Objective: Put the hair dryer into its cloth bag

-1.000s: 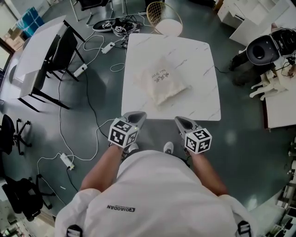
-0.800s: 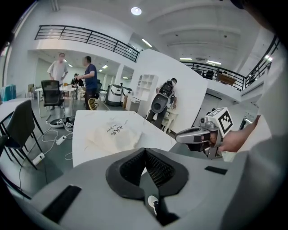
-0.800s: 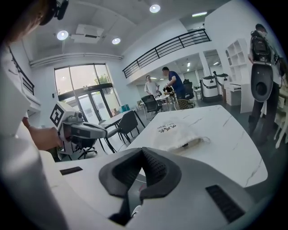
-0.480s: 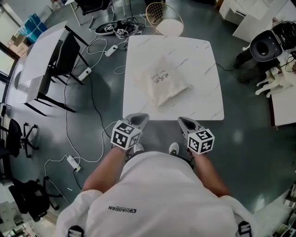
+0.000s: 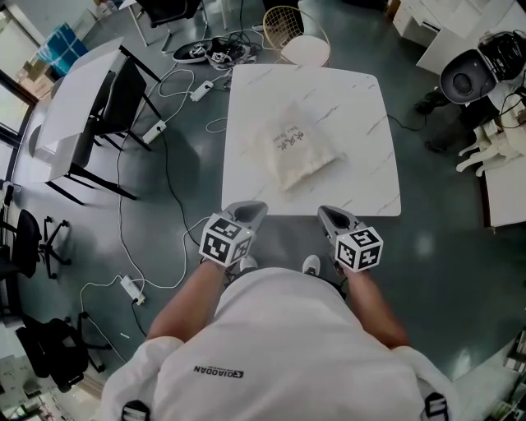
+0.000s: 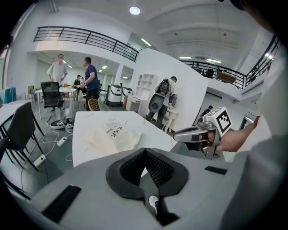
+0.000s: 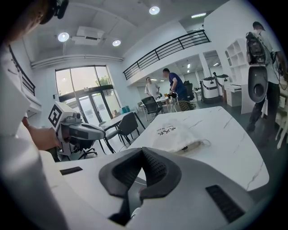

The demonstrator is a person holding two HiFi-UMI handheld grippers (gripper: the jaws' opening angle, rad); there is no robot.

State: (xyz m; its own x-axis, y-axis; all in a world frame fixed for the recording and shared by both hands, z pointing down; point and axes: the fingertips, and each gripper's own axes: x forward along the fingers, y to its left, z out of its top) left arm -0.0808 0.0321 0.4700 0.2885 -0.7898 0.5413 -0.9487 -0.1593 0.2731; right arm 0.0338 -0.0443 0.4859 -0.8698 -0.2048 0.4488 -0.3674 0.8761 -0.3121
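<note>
The bag (image 5: 296, 152) lies flat near the middle of the table (image 5: 362, 107), pale cloth with dark print on its upper side. It is plump, so something fills it. In the right gripper view a drawstring (image 7: 206, 143) loops out at its right-hand end, and a small dark bit shows just beside the loop at the mouth. Whether that is the dryer cannot be told, and no dryer shows anywhere outside the bag.

The left gripper (image 5: 249, 209) and the right gripper (image 5: 326, 215) are held side by side at the table's near edge, each in a hand, both pointing toward the bag. The bag sits well ahead of them, roughly on the line between the two, and neither touches it. Both sets of jaws are pressed together with nothing in them.

A wire basket (image 5: 283, 18) stands on the floor past the table's far edge. A dark chair (image 5: 115, 90) stands at a second table to the left. Cables and a power strip (image 5: 130, 288) lie on the grey floor. People (image 6: 90, 78) stand far back in the hall.
</note>
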